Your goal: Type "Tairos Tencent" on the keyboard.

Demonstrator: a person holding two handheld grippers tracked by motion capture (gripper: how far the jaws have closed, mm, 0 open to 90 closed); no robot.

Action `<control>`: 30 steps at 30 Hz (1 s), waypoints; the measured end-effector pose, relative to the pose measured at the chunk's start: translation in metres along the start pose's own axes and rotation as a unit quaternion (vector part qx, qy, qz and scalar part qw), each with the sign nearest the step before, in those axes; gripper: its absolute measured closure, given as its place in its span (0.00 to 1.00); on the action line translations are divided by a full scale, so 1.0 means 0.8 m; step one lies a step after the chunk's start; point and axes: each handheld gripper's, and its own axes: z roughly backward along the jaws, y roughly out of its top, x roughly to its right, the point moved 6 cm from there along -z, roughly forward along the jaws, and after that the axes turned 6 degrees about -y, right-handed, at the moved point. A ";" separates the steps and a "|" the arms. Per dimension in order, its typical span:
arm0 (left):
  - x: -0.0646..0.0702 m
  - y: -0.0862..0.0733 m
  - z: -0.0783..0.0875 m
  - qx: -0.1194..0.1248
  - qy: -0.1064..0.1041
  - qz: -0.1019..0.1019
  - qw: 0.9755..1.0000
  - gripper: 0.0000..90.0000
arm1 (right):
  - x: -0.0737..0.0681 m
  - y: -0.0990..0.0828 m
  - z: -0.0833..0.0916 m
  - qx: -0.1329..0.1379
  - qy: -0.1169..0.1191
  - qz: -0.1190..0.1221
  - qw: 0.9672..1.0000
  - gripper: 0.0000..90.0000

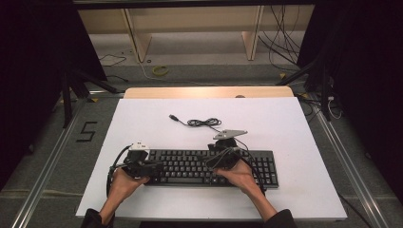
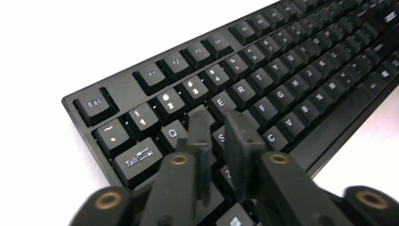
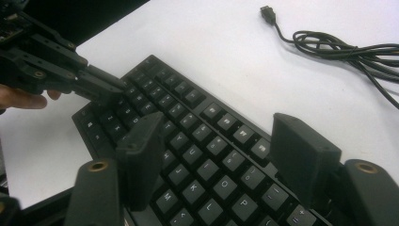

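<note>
A black keyboard (image 1: 199, 166) lies on the white board (image 1: 285, 123), near its front edge. My left gripper (image 1: 157, 166) hangs over the keyboard's left end. In the left gripper view its jaws (image 2: 219, 117) stand a narrow gap apart with nothing between them, tips just above the W and S keys of the keyboard (image 2: 282, 70). My right gripper (image 1: 223, 159) is over the middle-right keys. Its jaws (image 3: 219, 125) stand wide apart above the keyboard (image 3: 202, 141), around the number and upper letter rows, holding nothing. The left gripper (image 3: 108, 89) reaches in from that view's left.
The keyboard's cable (image 1: 202, 122) lies bundled behind it on the board, its USB plug (image 3: 268, 12) loose. A wooden table edge (image 1: 209, 91) shows beyond the board. Metal rails and dark stands flank the table.
</note>
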 end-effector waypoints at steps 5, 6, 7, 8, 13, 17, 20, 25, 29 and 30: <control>0.004 0.004 0.002 0.011 -0.012 0.006 1.000 0.77 | -0.001 0.000 -0.001 -0.001 0.001 0.001 1.000 0.48; 0.004 0.005 0.003 0.013 -0.012 0.006 1.000 0.74 | -0.001 0.000 -0.001 -0.001 0.001 0.001 1.000 0.49; 0.005 0.006 0.003 0.016 -0.013 0.008 1.000 0.71 | -0.001 0.000 -0.002 -0.002 0.000 0.001 1.000 0.50; 0.005 0.006 0.004 0.018 -0.016 0.008 1.000 0.69 | -0.001 0.000 -0.002 -0.003 0.000 0.002 1.000 0.52; 0.005 0.010 0.005 0.033 -0.023 0.014 0.999 0.57 | 0.000 0.000 -0.004 -0.005 0.000 0.003 1.000 0.59; 0.006 0.010 0.004 0.032 -0.026 0.011 0.999 0.51 | -0.001 -0.001 -0.006 -0.009 0.003 0.005 1.000 0.64; 0.006 0.011 0.004 0.038 -0.026 0.013 0.999 0.47 | -0.001 -0.001 -0.009 -0.014 0.003 0.006 1.000 0.68; 0.006 0.013 0.007 0.048 -0.026 0.011 0.998 0.42 | -0.002 -0.003 -0.013 -0.019 0.005 0.008 1.000 0.76; 0.006 0.014 0.008 0.051 -0.025 0.010 0.998 0.39 | -0.005 -0.003 -0.017 -0.024 0.008 0.012 1.000 0.82; 0.006 0.014 0.008 0.053 -0.026 0.010 0.998 0.39 | -0.005 -0.003 -0.018 -0.026 0.008 0.012 1.000 0.83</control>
